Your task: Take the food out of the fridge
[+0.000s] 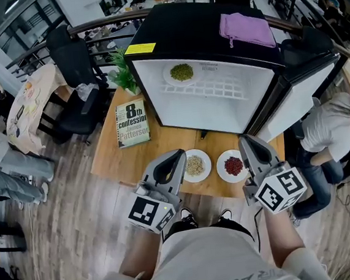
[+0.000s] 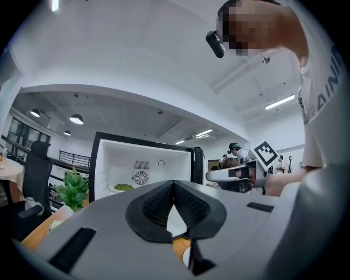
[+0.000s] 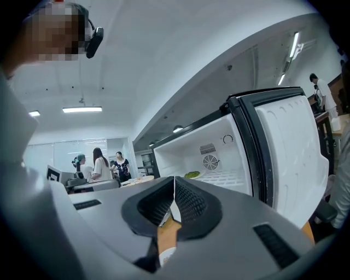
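Cloth (image 1: 246, 30) atop fridge (image 1: 183, 28): head view only

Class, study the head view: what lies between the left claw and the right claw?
In the head view, the plate of pale grains and the plate of red food, both on the table, show between the left claw and right claw.
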Tool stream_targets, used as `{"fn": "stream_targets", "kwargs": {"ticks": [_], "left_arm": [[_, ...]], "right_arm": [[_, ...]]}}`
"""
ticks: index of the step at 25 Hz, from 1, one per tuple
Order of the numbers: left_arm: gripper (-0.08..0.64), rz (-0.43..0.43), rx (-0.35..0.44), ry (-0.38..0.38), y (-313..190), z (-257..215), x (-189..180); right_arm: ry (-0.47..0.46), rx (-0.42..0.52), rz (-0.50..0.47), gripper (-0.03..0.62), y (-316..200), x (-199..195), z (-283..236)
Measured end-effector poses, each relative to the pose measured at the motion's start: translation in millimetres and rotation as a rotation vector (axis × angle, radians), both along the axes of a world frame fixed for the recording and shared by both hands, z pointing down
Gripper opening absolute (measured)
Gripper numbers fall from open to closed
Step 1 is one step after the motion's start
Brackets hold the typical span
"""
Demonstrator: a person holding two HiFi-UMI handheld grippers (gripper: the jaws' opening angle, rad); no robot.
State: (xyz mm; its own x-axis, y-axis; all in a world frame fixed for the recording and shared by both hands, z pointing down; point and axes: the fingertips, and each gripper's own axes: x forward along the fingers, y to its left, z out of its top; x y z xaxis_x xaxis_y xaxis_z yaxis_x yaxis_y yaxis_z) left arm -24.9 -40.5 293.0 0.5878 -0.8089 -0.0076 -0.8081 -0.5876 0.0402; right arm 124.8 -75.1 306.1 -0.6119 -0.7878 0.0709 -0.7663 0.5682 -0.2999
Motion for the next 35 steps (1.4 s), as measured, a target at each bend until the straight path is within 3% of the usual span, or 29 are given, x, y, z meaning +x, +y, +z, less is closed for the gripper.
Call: {"fn": "stream_targets", "kwargs": {"ticks": [15, 27, 32, 35], "left_arm": [[0.006, 0.008, 0.005, 0.005, 1.8, 0.3, -3.8], [0.007, -0.025, -0.019, 0.026, 0.1, 12.3, -30.9], [0.006, -0.027, -0.042, 0.033, -6.8, 26.2, -49.6], [0.006, -0.023, -0.050, 0.039, -12.4, 31.1, -61.0]], "right_arm": [[-0.032, -0.039, 0.018, 0.026, -7.5, -4.0, 6.6], [-0.348, -0.272, 0.021, 0.029, -73.0, -50.0, 14.9], [-0.504, -0.417, 0.052, 0.088, -109.7, -75.4, 28.8], [-0.532, -0.445, 0.099, 0.099, -127.5, -83.2, 32.7]]}}
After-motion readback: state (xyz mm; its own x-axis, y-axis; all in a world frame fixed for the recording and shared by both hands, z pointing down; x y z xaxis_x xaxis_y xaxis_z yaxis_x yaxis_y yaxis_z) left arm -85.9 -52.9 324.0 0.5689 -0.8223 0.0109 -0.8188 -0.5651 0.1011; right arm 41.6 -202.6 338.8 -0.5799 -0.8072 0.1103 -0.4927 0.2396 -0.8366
